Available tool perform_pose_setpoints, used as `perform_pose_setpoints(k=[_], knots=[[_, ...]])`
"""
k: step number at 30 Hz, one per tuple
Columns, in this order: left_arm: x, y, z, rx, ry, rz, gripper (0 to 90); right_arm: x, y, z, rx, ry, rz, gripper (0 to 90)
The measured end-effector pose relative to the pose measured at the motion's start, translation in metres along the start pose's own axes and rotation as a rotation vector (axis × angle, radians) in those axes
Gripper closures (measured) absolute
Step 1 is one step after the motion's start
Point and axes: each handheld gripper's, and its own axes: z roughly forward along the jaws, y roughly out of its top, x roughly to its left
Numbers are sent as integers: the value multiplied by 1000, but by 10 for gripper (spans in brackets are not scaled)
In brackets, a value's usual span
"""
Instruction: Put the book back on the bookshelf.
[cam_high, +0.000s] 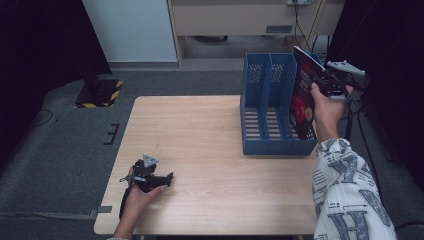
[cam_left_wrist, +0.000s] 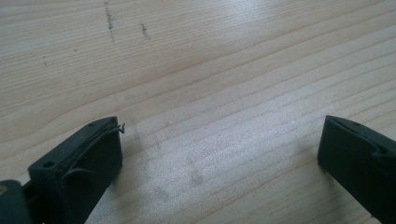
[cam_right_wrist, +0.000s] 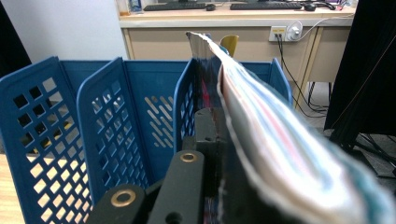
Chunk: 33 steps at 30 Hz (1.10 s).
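Glossy and floppy, the magazine (cam_high: 301, 97) is sagging beyond the right gripper (cam_high: 320, 82)'s clamped jaws, over the blue file rack (cam_high: 265, 107); gripping nearer the spine looks steadier. The left gripper (cam_high: 167, 179) is resting open.

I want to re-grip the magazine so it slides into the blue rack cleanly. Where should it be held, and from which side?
Hold the magazine by its upper edge, coming from above on the person's side. It stands tilted at the blue rack's right slot, so a top grip keeps its lower edge free to slide in.
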Motion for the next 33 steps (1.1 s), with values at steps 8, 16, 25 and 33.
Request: perform_pose_setpoints(k=[8,16,25,33], knots=[[0,0,0,0,0,1,0,-2,-11,1,6,1,4,870],[0,0,0,1,0,1,0,0,-14,2,19,13,-13,868],[0,0,0,0,0,1,0,1,-20,0,28,28,-27,867],[0,0,0,1,0,1,0,5,-25,-8,55,31,-56,855]])
